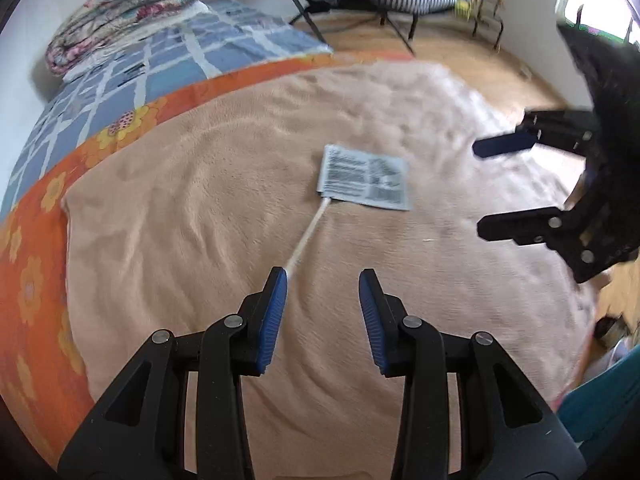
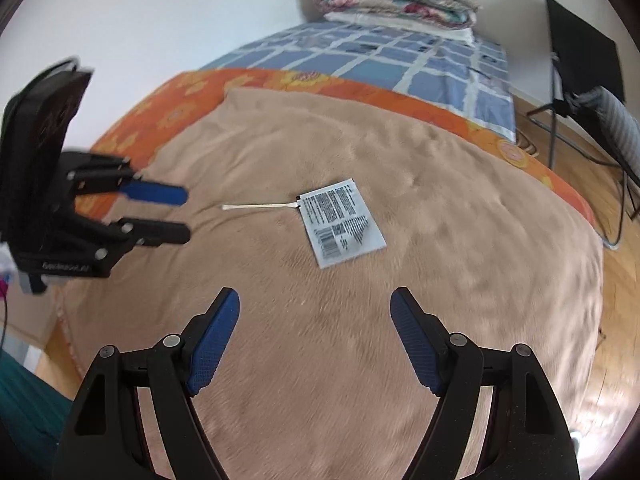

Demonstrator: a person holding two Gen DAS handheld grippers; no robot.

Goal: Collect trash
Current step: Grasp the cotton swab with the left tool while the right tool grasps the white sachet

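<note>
Both grippers, left (image 1: pixel 323 276) and right (image 2: pixel 315 296), fingers apart and empty, hover over a bed's tan blanket (image 1: pixel 200 208), apparently approaching a printed sachet (image 2: pixel 342 222) and white stick (image 2: pixel 260 205) awaiting pickup.

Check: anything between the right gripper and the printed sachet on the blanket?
Nothing visible. Right gripper is open and empty; only bare beige blanket lies before the sachet. The white stick lies off its far corner.

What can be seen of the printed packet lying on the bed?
The packet is a flat, squarish, pale grey-white sachet, apparently foil or paper, with black text blocks and a barcode. It lies face up on the tan blanket, slightly askew. A thin white stick ends at one corner. Neither gripper touches it.
</note>
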